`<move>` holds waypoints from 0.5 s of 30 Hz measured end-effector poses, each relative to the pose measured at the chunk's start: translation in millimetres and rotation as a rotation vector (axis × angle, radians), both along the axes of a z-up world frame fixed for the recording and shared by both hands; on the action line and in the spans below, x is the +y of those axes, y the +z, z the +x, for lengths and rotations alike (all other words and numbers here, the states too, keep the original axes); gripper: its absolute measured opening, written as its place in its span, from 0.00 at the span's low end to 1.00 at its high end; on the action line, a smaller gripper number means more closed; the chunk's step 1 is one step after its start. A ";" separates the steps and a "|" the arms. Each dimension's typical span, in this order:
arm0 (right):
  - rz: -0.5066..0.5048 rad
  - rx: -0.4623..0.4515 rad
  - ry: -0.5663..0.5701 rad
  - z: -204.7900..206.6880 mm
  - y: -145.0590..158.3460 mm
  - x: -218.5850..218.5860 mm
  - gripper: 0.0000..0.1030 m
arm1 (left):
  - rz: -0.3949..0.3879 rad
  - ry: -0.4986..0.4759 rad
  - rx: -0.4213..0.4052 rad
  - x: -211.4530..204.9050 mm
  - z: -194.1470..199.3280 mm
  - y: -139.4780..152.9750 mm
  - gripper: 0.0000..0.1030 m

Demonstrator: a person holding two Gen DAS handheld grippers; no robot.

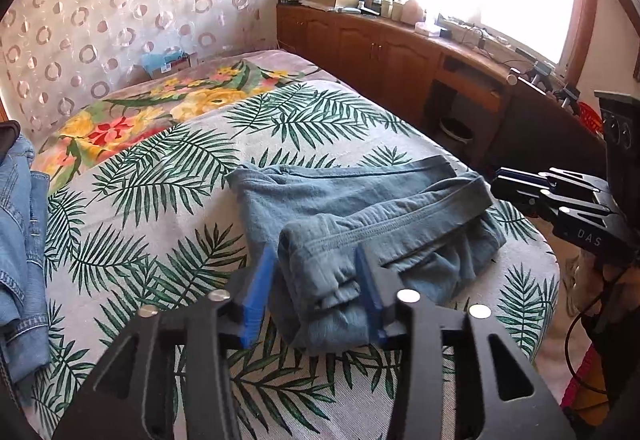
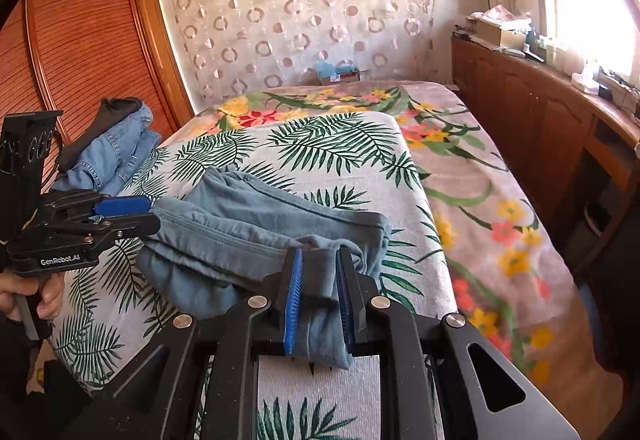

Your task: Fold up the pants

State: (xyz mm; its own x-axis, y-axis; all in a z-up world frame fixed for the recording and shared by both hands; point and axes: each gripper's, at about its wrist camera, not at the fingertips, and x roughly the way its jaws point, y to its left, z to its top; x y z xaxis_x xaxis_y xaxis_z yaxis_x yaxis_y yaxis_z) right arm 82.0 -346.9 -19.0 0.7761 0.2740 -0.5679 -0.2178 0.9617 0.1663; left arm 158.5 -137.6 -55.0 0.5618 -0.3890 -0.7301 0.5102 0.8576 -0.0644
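Note:
Grey-blue pants (image 1: 360,216) lie folded in a bundle on the palm-leaf sheet (image 1: 160,180) of the bed. My left gripper (image 1: 316,260) has its blue pads on both sides of the bundle's near end, clamped on the cloth. In the right wrist view the pants (image 2: 248,228) lie across the middle, and my right gripper (image 2: 318,260) is shut on their near right corner. The left gripper (image 2: 128,216) shows at the left of that view, at the bundle's other end. The right gripper (image 1: 532,184) shows at the right of the left wrist view.
Folded blue jeans (image 2: 116,148) are stacked at the bed's left side, also in the left wrist view (image 1: 20,224). A floral blanket (image 2: 480,200) covers the far and right part of the bed. A wooden cabinet (image 1: 380,48) runs under the window. A wooden wardrobe (image 2: 80,40) stands left.

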 end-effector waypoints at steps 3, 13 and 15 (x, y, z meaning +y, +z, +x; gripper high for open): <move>-0.009 0.002 -0.004 -8.7 -4.2 -3.0 0.22 | -0.001 0.001 0.004 4.0 -5.7 -1.5 0.54; -0.031 0.082 0.031 -16.3 -26.7 -3.6 0.35 | 0.048 -0.002 0.082 9.8 -12.0 -37.6 0.64; -0.028 0.095 0.034 -13.0 -30.5 -3.2 0.35 | 0.055 0.005 0.083 10.7 -11.5 -43.1 0.78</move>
